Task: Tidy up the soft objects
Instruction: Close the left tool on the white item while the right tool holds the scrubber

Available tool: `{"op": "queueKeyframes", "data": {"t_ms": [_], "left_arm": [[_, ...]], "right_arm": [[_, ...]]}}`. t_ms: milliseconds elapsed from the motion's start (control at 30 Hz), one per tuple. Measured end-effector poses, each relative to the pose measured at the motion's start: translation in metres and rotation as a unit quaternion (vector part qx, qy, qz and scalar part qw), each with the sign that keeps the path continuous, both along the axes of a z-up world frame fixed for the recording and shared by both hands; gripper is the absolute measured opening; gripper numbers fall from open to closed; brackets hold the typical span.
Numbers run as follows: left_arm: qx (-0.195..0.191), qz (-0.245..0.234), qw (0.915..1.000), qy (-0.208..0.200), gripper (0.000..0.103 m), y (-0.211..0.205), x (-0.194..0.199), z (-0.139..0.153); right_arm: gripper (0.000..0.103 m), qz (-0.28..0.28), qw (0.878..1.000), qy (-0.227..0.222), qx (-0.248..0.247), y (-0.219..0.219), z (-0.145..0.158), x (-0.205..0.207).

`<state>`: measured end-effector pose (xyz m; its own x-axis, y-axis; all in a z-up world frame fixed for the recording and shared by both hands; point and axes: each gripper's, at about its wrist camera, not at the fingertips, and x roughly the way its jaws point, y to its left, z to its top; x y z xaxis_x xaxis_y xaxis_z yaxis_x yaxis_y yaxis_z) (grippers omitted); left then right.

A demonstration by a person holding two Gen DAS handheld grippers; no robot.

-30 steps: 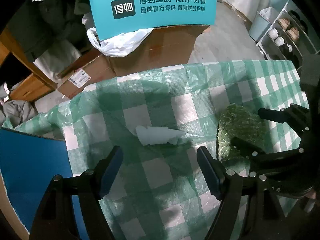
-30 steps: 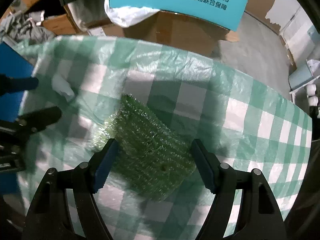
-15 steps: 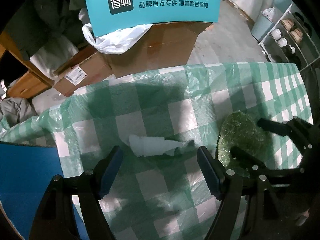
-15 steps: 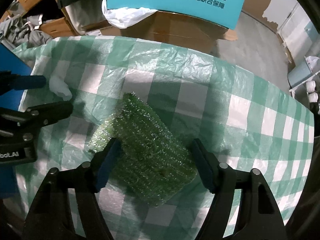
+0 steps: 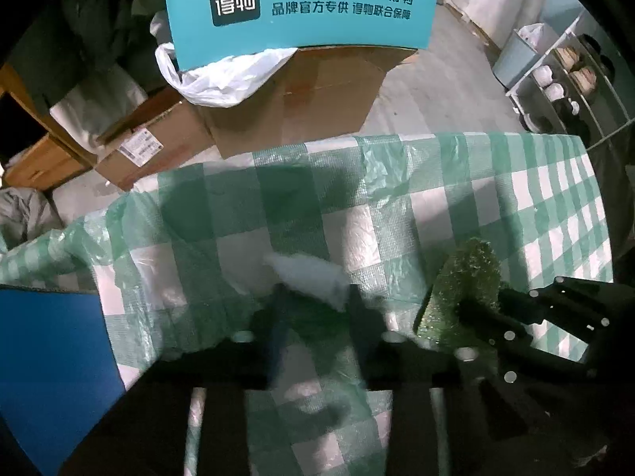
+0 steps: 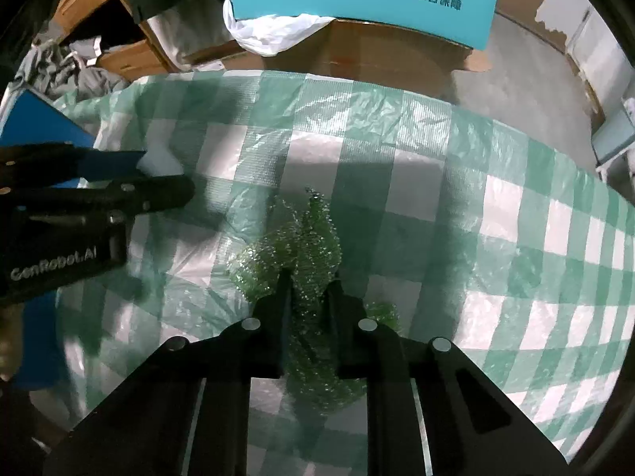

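Observation:
A small white soft scrap (image 5: 305, 273) lies bunched on the green-and-white checked cloth (image 5: 397, 218). My left gripper (image 5: 315, 301) points down over it, its jaws closing, and the scrap is pinched between the blurred fingers. In the right wrist view the same scrap (image 6: 160, 162) shows between the left gripper's (image 6: 166, 174) fingers at the left. A crinkly green soft sheet (image 6: 301, 246) is squeezed into a narrow fold, with my right gripper (image 6: 309, 289) shut on it. The left wrist view shows this green sheet (image 5: 468, 273) standing up in the right gripper (image 5: 476, 301).
A blue board (image 5: 47, 357) lies at the cloth's left edge. Beyond the far edge stand cardboard boxes (image 5: 317, 95), a teal printed box (image 5: 301, 12) and a white plastic bag (image 5: 222, 79). A shelf rack (image 5: 563, 83) stands at the far right.
Both grippers have gone from wide open to closed. The left now pinches the white scrap. The right has crushed the flat green sheet into an upright fold.

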<state>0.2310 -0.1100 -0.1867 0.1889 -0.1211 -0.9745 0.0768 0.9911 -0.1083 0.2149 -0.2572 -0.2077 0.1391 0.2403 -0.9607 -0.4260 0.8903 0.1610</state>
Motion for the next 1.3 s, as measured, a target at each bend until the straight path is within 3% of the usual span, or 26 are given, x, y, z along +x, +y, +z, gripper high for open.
{"op": "queueKeyframes", "data": {"t_ms": [167,733,1000,1100,1233,1300], "left_arm": [[-0.002,-0.007,0.9999,-0.013,0.005,-0.003,-0.004,0.004],[-0.039,0.002,0.9991,-0.018,0.003,0.009,-0.03,0.02],[-0.03,-0.006,0.9995,-0.004,0.003,0.007,-0.047,0.019],[-0.016,-0.003,0.9999,-0.004,0.013,0.006,-0.045,0.015],[-0.003,-0.003,0.9998,-0.017,0.037,0.004,-0.041,0.014],[0.002,-0.004,0.9997,-0.022,0.042,0.002,-0.039,0.013]], "right_arm": [[0.013,-0.001,1.0,0.002,0.007,0.001,0.002,-0.001],[0.012,-0.006,0.999,-0.011,0.029,-0.002,0.022,-0.007],[0.012,-0.011,0.999,-0.02,0.043,-0.006,0.036,-0.013],[0.012,-0.012,0.999,-0.019,0.045,-0.008,0.038,-0.015],[0.012,-0.017,0.999,-0.02,0.047,-0.011,0.04,-0.018],[0.012,-0.02,0.998,-0.021,0.048,-0.013,0.041,-0.019]]}}
